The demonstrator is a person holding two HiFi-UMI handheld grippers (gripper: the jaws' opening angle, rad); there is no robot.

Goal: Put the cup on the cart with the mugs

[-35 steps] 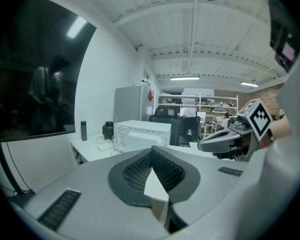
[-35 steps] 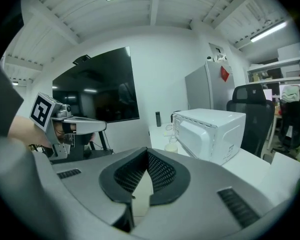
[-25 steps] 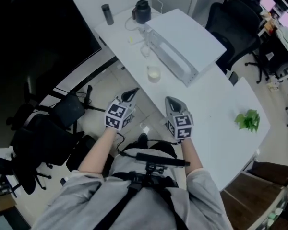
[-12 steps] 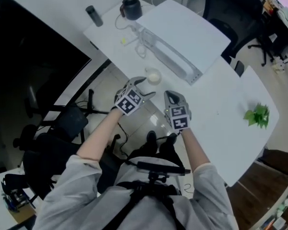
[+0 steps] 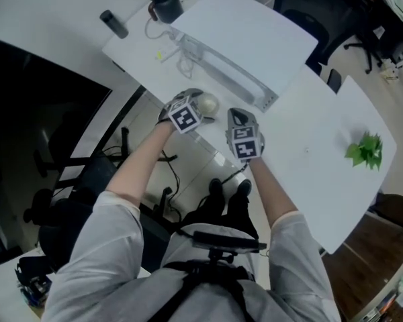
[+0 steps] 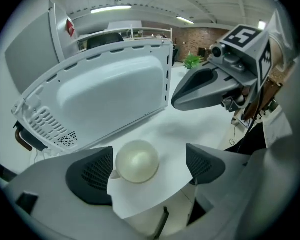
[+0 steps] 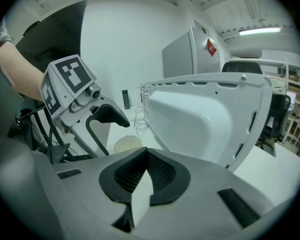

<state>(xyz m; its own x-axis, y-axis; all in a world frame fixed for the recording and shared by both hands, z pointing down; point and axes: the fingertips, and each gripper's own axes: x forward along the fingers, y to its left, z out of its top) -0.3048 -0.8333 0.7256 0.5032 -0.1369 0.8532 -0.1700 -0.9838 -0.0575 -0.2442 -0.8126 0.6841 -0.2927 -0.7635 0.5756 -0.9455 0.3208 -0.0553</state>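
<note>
A cream-white cup with a small handle stands near the white table's front edge. My left gripper points down over it, its jaws having just been opening. The cup stands between the dark pads, close to the left one, with no pad pressing on it. In the head view that left gripper covers part of the cup. My right gripper hovers just right of the cup over the table, its pads together on nothing. It sees the cup beyond its jaws.
A large white plastic shell with a slotted rim lies on the table right behind the cup. Further back stand a black kettle and a dark cylinder. A green plant sits at the right. Office chairs stand on the floor to the left.
Both grippers have moved forward from in front of the body to the table. The left one has tipped down over the cup and opened its jaws. The right one stayed shut.
</note>
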